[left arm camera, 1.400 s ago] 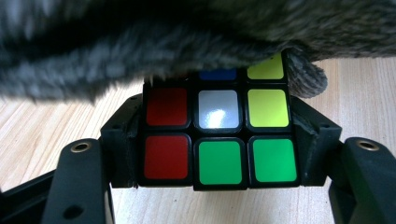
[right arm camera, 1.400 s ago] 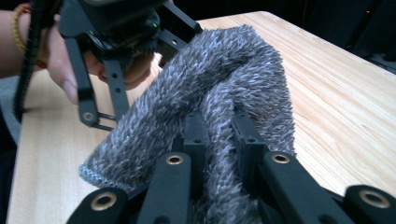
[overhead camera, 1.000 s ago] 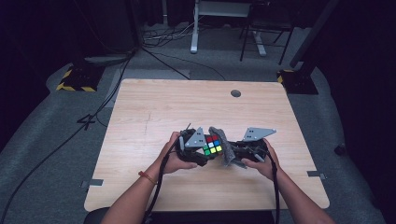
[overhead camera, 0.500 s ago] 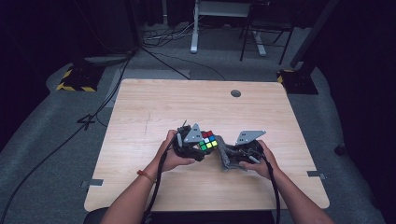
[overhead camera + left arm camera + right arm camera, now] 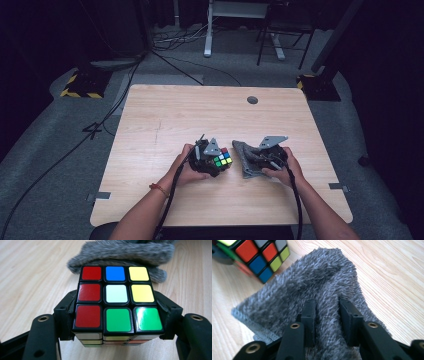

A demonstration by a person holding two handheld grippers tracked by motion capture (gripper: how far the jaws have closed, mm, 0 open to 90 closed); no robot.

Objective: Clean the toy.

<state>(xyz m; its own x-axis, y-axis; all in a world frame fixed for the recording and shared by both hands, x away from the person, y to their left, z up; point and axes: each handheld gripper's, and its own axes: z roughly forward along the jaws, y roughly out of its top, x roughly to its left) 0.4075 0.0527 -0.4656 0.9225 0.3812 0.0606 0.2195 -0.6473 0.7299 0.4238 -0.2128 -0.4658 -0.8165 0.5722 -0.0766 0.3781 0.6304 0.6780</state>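
1. Near the tabletop's (image 5: 150,125) front centre: puzzle cube (image 5: 116,298) clenched in left gripper (image 5: 210,159) jaws, lowered toward the wood since a second ago.
2. Just right of it: right gripper (image 5: 327,315) jaws just opening, slack around grey furry cloth (image 5: 312,282) now lying on the wood.
3. Probably wiping over, things being set down.

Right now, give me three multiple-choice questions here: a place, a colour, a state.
1. The grey cloth lies: A on the floor; B on the table beside the cube; C on a chair.
2. Centre sticker of the cube face in the left gripper view: A white; B orange; C black.
3. The left gripper is: A open; B shut on the cube; C shut on the cloth.
Key: B, it rests on wood beside the cube; A, white amid colours; B, jaws press its sides.
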